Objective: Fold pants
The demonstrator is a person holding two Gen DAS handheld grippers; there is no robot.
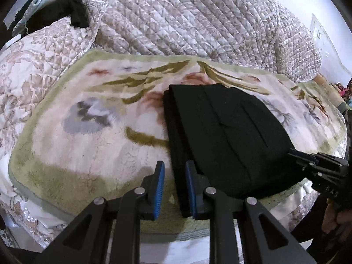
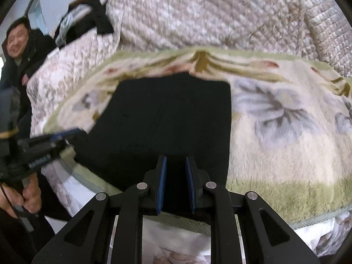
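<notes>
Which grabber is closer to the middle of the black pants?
Right. The right gripper sits over the near edge of the black pants; the left gripper is at their left near corner, partly over the blanket.

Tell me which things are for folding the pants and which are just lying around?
For the job:
- black pants, folded
- left gripper
- right gripper
- floral blanket underneath

Just lying about:
- quilted bedspread
- dark clothes heap
- a person watching
</notes>
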